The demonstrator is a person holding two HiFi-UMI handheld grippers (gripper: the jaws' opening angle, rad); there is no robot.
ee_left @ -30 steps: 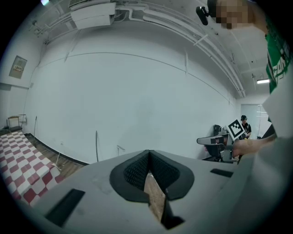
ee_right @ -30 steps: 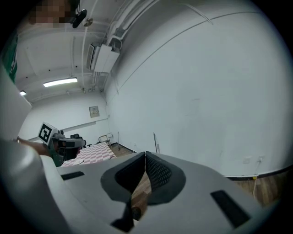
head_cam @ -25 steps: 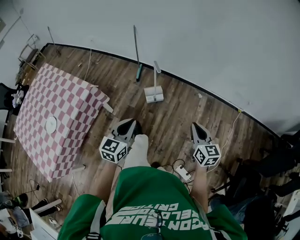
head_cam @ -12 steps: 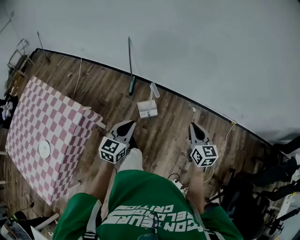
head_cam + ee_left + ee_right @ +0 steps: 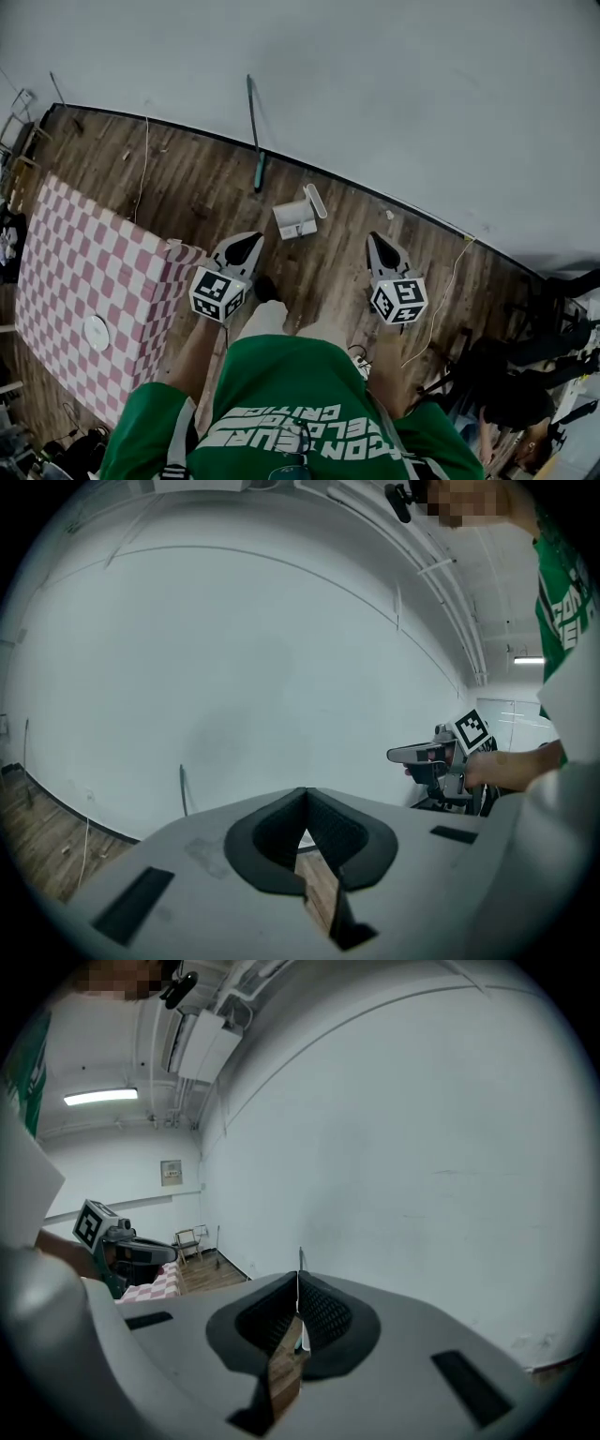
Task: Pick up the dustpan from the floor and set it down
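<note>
The white dustpan (image 5: pixel 296 217) lies on the wooden floor near the wall, its handle (image 5: pixel 316 200) pointing up and to the right. A broom (image 5: pixel 253 131) leans on the wall just left of it. My left gripper (image 5: pixel 250 239) hovers a little below and left of the dustpan, jaws shut and empty. My right gripper (image 5: pixel 376 239) hangs to the dustpan's right, also shut and empty. In the left gripper view the jaws (image 5: pixel 305 799) meet at their tips before the white wall. The right gripper view shows its jaws (image 5: pixel 299 1283) closed the same way.
A table with a pink checkered cloth (image 5: pixel 84 281) stands at the left, with a white plate (image 5: pixel 95 332) on it. A thin cable (image 5: pixel 450 281) trails over the floor at the right, near dark chairs (image 5: pixel 534 366). The white wall (image 5: pixel 394 103) rises close ahead.
The person has walked toward the wall with both grippers; the dustpan and broom now lie closer to the jaws. The table has slid left and down in view. Both grippers stay shut.
</note>
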